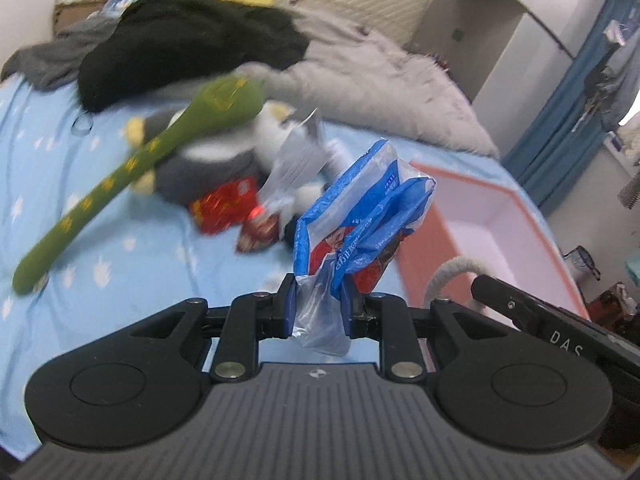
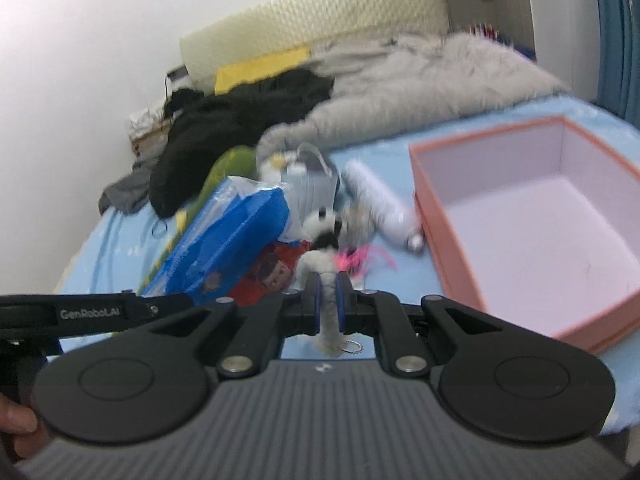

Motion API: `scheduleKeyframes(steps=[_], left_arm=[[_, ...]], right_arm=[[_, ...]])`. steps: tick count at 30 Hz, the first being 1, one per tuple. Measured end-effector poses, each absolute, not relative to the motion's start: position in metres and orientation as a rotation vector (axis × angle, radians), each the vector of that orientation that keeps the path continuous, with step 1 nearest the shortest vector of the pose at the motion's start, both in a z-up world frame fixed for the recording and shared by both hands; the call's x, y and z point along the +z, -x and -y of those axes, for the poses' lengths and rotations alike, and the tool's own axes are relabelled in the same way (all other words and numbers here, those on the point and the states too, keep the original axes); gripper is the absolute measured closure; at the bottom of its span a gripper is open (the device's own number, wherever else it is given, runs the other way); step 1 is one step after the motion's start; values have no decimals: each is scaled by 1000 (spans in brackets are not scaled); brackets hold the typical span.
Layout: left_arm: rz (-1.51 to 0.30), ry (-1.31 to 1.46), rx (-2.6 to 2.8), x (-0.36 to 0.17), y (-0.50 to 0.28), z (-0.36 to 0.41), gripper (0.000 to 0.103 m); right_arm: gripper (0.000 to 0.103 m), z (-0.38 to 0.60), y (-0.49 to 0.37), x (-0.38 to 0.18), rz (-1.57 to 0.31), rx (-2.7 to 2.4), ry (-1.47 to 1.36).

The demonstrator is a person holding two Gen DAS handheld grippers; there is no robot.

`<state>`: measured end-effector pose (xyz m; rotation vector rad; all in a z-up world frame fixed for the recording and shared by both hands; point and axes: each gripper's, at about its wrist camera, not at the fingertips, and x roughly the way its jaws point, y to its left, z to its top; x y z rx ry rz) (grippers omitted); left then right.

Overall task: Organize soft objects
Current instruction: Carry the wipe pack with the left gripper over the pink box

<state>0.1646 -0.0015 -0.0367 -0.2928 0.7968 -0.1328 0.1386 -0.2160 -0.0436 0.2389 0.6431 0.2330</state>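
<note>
Closest in, the left gripper (image 1: 319, 308) has its fingers pinched on a crumpled blue-and-white plastic bag (image 1: 360, 228), which sticks up right in front of the lens and blocks part of the pile behind it. The right gripper (image 2: 325, 304) is clamped narrow on a white fuzzy cord-like toy (image 2: 322, 276) with a small metal ring dangling under it. Both grippers sit low over the light blue bedsheet (image 1: 60, 160), pointing toward the headboard end, and the right one pokes into the left camera's lower right corner. Just past them is one open pink box (image 2: 440, 216), off to the right. Mid-bed there's a jumble: one long green plush (image 1: 132, 172), one grey-and-white plush (image 1: 224, 152), a red packet (image 1: 224, 204), a white bottle (image 2: 380, 204). Farther back lie one black garment (image 1: 180, 48) and one grey fluffy blanket (image 2: 420, 80), everything pretty blurry.
</note>
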Motion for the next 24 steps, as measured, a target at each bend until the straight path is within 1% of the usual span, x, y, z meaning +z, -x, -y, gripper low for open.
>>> scheduleKeyframes(steps=[8,15,20,24], left_arm=[[-701,267,-191,18,-184,24,77],[-650,214,-268,55,-210,58,77],[-673,175,-337,61,-234,98,77],[-757,143,-391,48,-260,136,77]], right_arm=[[91,236,-151,5,-513,217,-203],[92,264,-165,43,-435,174,-160],[91,296,-184,52,-461,124,-152],[91,323,-204,42,-539,80,-167]])
